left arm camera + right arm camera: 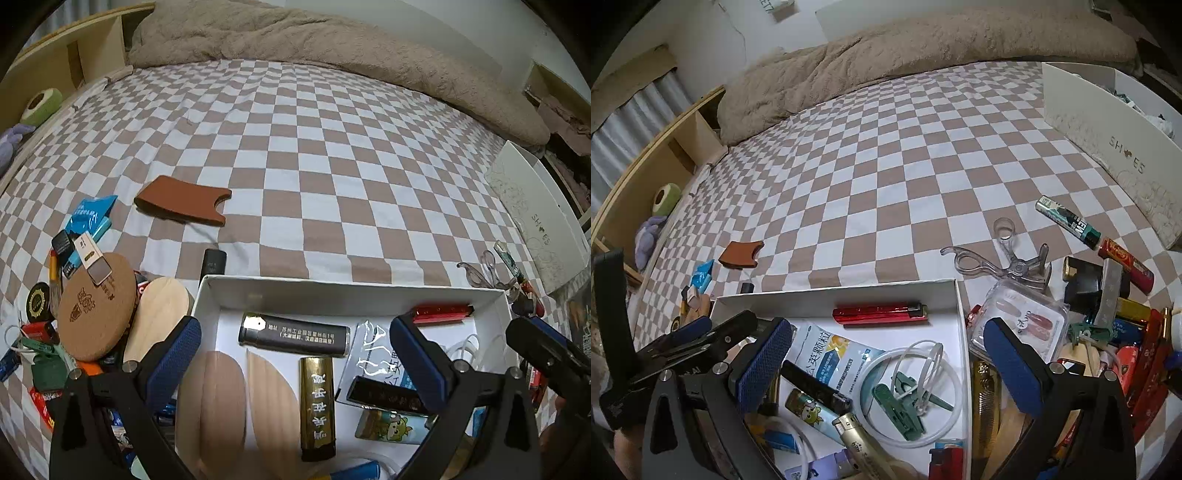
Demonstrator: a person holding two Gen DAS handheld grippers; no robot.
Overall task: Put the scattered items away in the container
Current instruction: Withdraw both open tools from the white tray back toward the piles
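"SHOES" marks the white shoebox (1108, 147). Only the right view shows the "MEVIUS"-like lighter (1067, 221). Left gripper (295, 347) and right gripper (886, 347) hang spread, empty, over the white container (332, 291).

**What you can't make out**

Your left gripper's arms (295, 354) cover the near corners of the white box (351, 291), and the frame's bottom edge cuts off its front. The cork coaster (94, 306) hides most of the pile on your left. In the right view, the shoe box (1108, 147) runs off the right edge, its contents unclear.
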